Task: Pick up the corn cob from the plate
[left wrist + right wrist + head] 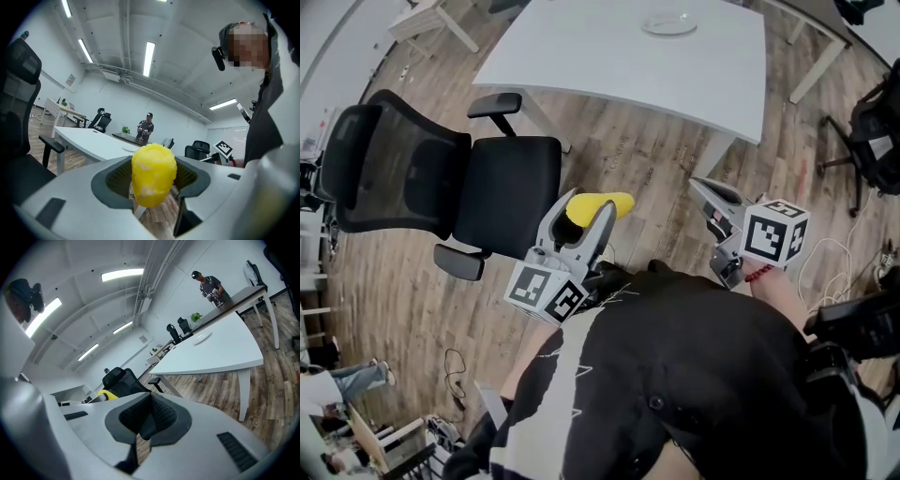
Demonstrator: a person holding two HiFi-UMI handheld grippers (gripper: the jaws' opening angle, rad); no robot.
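The corn cob (153,174) was already off the plate and sat clamped end-on between the jaws of my left gripper (581,214), its yellow tip poking out past the pads, so the jaws stood wide only because the cob filled them. I judged the grip sound: the dark pads pressed on either side of the cob's thick middle, and the gripper pointed about level, which kept the cob from sliding forward. My right gripper (143,422) hung just beside it on the other side of my body with its jaws together and nothing between them, kept out of the way since one gripper was enough for this. The plate (649,27) lay well apart from both, far back on the white surface (609,66), and it looked bare. A black office chair (487,187) stood just to my left on the wooden floor (637,159). By my reckoning the pick itself was done
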